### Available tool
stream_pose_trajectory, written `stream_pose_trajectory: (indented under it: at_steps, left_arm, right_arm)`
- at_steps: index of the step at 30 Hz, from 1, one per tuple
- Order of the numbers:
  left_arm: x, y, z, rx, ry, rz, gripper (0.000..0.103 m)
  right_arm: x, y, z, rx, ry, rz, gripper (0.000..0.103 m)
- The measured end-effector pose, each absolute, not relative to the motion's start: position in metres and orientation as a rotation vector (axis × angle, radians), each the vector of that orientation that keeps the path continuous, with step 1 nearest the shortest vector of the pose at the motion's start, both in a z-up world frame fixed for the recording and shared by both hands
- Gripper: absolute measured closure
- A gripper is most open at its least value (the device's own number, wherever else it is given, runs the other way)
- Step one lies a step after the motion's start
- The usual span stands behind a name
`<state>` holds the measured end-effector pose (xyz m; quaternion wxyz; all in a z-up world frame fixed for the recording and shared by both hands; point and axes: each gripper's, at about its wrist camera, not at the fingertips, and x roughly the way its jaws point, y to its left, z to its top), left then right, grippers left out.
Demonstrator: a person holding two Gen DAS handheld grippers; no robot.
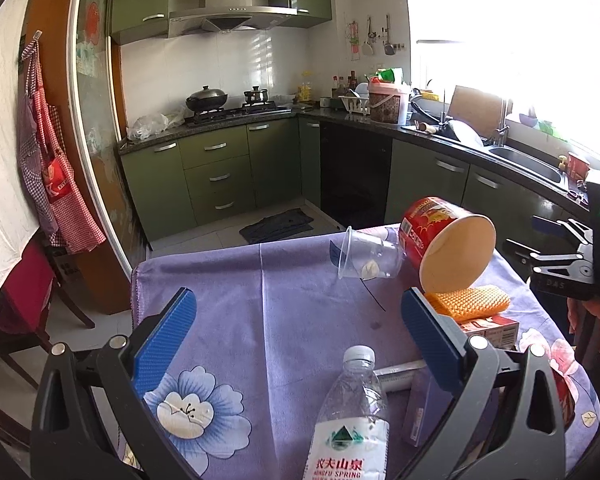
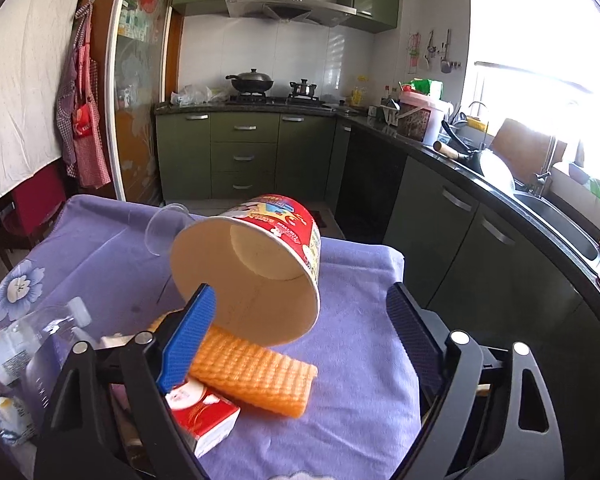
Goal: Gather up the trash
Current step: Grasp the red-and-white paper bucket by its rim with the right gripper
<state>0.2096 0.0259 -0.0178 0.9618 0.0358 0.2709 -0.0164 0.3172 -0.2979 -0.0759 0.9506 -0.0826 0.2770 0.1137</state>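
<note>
We are picking up trash from the table with the purple flowered cloth (image 2: 360,360), and we are at the step of reaching for the big red paper noodle bucket (image 2: 256,256). It lies tipped on its side, its open mouth facing us, and its lower rim rests on the orange spongy block (image 2: 260,372). A clear plastic cup (image 1: 366,254) lies on its side just behind the bucket, touching it or very nearly.

Our right gripper (image 2: 306,324) has its blue fingers spread wide with nothing squeezed between them. The left finger sits in front of the bucket's rim and the right finger stands off to the side, apart from it. So the bucket is part way between the fingers, but no pad presses on it.

We think the next move is to push forward until both fingers are on either side of the rim, then squeeze softly, because thin paper can crush.

Our left gripper (image 1: 296,326) is open too and holds nothing. The clear plastic water bottle (image 1: 352,420) stands near its fingers, close to us. A small red and white carton (image 2: 204,412) lies under the orange block.
</note>
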Motion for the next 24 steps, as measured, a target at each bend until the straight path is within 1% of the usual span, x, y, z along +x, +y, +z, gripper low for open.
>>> stream_pose_trajectory:
  at_steps: [2, 3, 4, 6, 8, 9, 10, 11, 12, 17, 24]
  left_arm:
    - [0.220, 0.027, -0.023, 0.074, 0.556, -0.036, 0.006]
    - [0.224, 0.027, -0.026, 0.071, 0.561, -0.038, 0.006]
    - [0.228, 0.028, -0.029, 0.069, 0.568, -0.041, 0.006]
    - [0.231, 0.029, -0.035, 0.065, 0.588, -0.048, 0.006]
    - [0.235, 0.030, -0.041, 0.053, 0.613, -0.062, 0.006]
    - [0.237, 0.031, -0.042, 0.048, 0.620, -0.068, 0.006]
    - [0.238, 0.030, -0.044, 0.045, 0.625, -0.072, 0.006]
    - [0.238, 0.030, -0.044, 0.046, 0.626, -0.076, 0.006]
    - [0.239, 0.027, -0.044, 0.050, 0.625, -0.076, 0.006]
    - [0.236, 0.025, -0.044, 0.055, 0.611, -0.081, 0.006]
    - [0.233, 0.020, -0.046, 0.061, 0.615, -0.099, 0.006]
  right_arm:
    - [0.340, -0.294, -0.085, -0.165, 0.598, 0.228, 0.028]
    - [0.352, -0.292, -0.090, -0.169, 0.611, 0.217, 0.033]
    - [0.362, -0.290, -0.093, -0.177, 0.620, 0.209, 0.040]
    - [0.377, -0.285, -0.100, -0.192, 0.636, 0.198, 0.047]
    - [0.390, -0.281, -0.106, -0.200, 0.655, 0.196, 0.051]
    - [0.393, -0.280, -0.109, -0.202, 0.659, 0.196, 0.058]
    - [0.397, -0.278, -0.111, -0.205, 0.662, 0.198, 0.070]
    - [0.400, -0.277, -0.113, -0.210, 0.663, 0.191, 0.078]
    - [0.400, -0.276, -0.114, -0.220, 0.661, 0.173, 0.094]
    - [0.410, -0.294, -0.108, -0.133, 0.697, 0.176, 0.097]
    - [0.393, -0.351, -0.060, 0.041, 0.759, 0.179, 0.099]
